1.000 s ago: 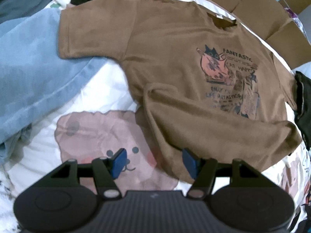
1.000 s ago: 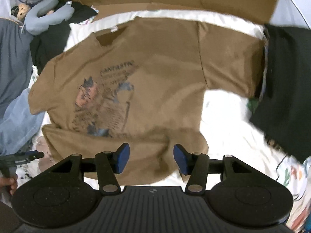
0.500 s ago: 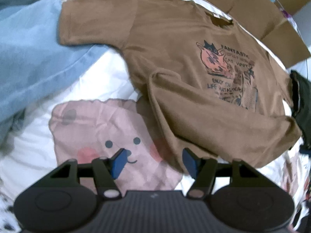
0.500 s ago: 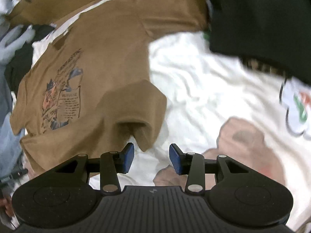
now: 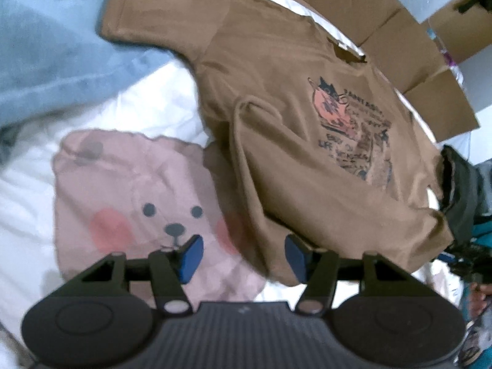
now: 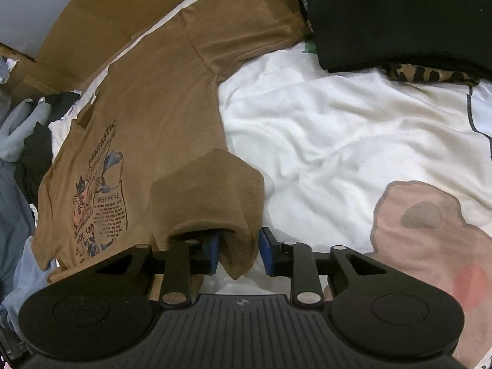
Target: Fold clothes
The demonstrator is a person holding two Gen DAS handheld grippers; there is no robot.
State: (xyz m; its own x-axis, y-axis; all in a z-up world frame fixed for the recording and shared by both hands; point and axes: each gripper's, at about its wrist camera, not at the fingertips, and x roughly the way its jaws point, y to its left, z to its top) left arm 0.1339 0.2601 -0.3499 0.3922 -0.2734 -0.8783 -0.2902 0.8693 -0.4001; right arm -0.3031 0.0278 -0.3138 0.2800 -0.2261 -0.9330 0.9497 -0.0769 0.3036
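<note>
Closing, the right tool (image 6: 238,253) straddles the brown T-shirt's (image 6: 160,117) hem; the left tool (image 5: 243,258) narrows, empty.

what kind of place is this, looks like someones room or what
Most likely a bedroom, with clothes being sorted on a bed. The brown t-shirt lies on a rumpled white bedsheet printed with a cartoon bear, other garments are heaped around it, and flattened cardboard boxes stand along the far edge.

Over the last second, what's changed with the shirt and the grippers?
The right hand-held gripper dropped to the brown shirt and its jaws are closing around the folded hem corner. The left hand-held gripper eased down toward the hem's other end, jaws closing on nothing yet. The shirt stayed spread on the bedsheet.
</note>
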